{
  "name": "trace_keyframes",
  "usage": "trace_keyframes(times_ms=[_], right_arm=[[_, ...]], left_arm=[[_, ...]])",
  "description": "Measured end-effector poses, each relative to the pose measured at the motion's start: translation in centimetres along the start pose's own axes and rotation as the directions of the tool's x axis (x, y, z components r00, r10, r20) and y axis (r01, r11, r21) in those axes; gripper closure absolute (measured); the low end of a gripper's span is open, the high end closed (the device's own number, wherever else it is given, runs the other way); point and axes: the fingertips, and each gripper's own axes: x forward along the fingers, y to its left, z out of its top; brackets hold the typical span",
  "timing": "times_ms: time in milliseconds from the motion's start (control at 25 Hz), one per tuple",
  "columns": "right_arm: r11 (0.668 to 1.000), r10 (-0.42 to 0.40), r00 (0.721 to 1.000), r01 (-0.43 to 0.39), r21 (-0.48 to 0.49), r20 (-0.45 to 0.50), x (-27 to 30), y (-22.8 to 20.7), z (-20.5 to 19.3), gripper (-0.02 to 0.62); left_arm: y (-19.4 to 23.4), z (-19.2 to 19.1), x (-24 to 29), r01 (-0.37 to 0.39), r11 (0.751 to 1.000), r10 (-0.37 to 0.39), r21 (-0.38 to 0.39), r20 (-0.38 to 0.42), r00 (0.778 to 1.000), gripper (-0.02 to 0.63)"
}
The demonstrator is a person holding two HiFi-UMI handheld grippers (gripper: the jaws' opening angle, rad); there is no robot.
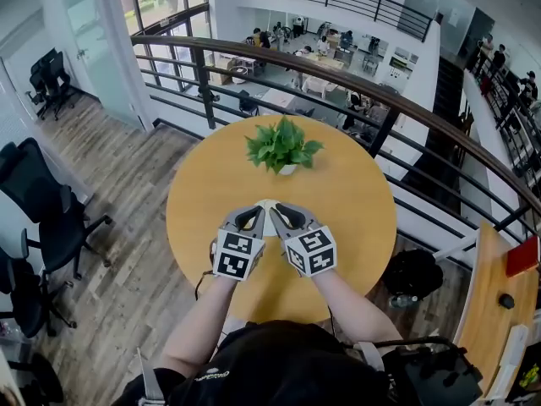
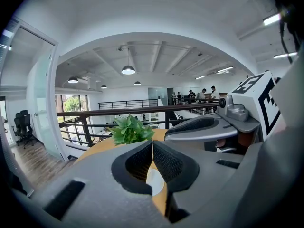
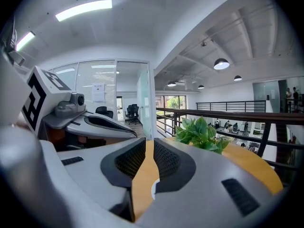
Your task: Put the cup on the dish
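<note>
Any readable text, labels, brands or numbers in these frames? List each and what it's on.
Nothing here reads clearly.
White print on the person's black top: too blurred to read.
White paper sheet on the glass wall: print too small to read.
Black-and-white square markers on the left tool's cube and the right tool's cube: patterns only, no letters or digits.

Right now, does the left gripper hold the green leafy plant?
No, the plant stands beyond the left gripper, whose closed jaws hold nothing.
</note>
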Motion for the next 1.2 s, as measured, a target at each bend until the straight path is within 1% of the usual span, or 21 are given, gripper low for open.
trace_keyframes(times_ms=[560,1200], right_arm=[[1.0,-0.017,1.0,0.017,0.008,-0.026,0.0,-0.5,-0.9,0.551],[1.0,-0.007,0.999,0.007,0.011,-0.049,0.0,-0.8,-1.8,0.555]], left_arm=[[0.0,-0.5,0.2,-0.001,1.0,0.001,-0.008,-0.013,1.0,0.595],[-0.3,-0.9,0.9,0.009,1.0,-0.009,-0.01,-0.025,1.0,0.595]])
